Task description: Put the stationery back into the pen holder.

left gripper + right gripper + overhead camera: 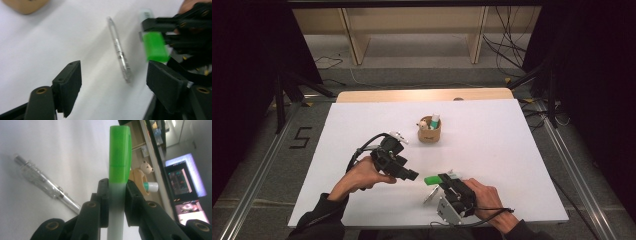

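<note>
Marker (119, 157) with the green cap sits clamped in my right gripper (117, 195), jaws tight on its pale barrel just below the cap, and in the high view I see it held low over the near part of the white table (512, 150), cap end pointing toward my left hand. My left gripper (113, 80) has its jaws spread apart with nothing between them; only bare table and the clear pen (120, 55) lie beyond the pads. That pen lies flat on the table, just beside the marker and a little nearer to me, apart from both grippers. As I read it, the step is either pulling that cap or carrying the marker to the small wooden cup (430, 131), which stands well apart toward the middle of the table with a little bear figure (146, 167) and another marker (434, 120) already in it. To do it well, I keep the right grip firm and the barrel steady, line the left jaws square on the cap before closing, and stay clear of the loose pen so I don't knock it rolling. From the left gripper view the green cap hangs just off the right pad, near but not touching.
</note>
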Demonstrator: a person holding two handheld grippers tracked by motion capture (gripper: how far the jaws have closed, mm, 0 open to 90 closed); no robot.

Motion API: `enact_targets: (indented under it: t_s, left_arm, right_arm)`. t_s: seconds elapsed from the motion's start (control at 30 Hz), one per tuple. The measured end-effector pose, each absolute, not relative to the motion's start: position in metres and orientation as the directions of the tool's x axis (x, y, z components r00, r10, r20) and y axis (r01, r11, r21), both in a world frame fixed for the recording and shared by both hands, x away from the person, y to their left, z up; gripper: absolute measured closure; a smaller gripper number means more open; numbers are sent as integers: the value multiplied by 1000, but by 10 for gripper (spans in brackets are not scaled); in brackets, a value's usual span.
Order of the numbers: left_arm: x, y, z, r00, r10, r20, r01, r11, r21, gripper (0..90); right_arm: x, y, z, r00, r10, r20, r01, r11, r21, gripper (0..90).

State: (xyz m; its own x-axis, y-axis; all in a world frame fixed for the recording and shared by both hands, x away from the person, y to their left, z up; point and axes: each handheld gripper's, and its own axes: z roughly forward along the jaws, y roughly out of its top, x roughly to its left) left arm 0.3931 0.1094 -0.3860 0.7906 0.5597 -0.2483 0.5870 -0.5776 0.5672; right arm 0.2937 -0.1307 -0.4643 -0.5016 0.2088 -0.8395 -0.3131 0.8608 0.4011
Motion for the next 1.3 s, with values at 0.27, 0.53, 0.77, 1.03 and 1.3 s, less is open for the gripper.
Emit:
enact_targets:
  t_s: [0.27, 0.53, 0.77, 1.03, 1.3]
  left_arm:
    - [381, 142, -399, 758, 610, -230, 560, -429, 708, 207]
    - [367, 164, -404, 722, 649, -240, 521, -281, 806, 175]
    - [355, 172, -408, 713, 670, -207, 456, -218, 863, 171]
    - [351, 174, -414, 693, 698, -180, 437, -207, 875, 163]
    - [346, 175, -416, 689, 703, -177, 423, -192, 886, 160]
  right_arm:
    - [315, -149, -447, -634, 460, -621, -131, 728, 673, 773]
    - [340, -166, -433, -718, 619, -319, 74, 523, 849, 773]
    - [363, -175, -426, -712, 694, -103, 211, 351, 912, 772]
    - [395, -176, -422, -658, 752, 36, 294, 213, 932, 773]
    - [429, -171, -417, -582, 806, 105, 341, 125, 932, 772]
